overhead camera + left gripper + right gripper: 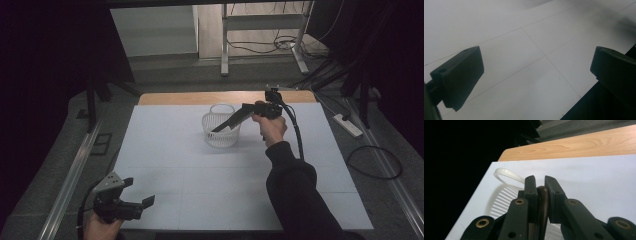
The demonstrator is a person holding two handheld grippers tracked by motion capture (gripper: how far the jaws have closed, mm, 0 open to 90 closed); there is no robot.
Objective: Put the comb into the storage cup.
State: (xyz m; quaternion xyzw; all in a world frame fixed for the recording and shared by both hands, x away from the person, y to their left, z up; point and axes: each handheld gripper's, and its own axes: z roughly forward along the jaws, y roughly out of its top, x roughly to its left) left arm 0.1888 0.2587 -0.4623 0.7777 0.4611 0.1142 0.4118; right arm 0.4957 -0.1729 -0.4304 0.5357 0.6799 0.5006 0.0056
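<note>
A white slatted basket (221,129) with a loop handle stands on the white table cover (165,150), toward the far middle. My right gripper (218,128) points down into its rim. The right gripper view adds what the high view cannot resolve: a thin dark brown object (543,205), unidentifiable, clamped between my closed jaws above the basket (499,202). My left gripper (142,200) hovers over the near left corner of the cover, well apart from the basket, jaws spread wide with nothing between them (536,75). No brand, label or writing is legible.
</note>
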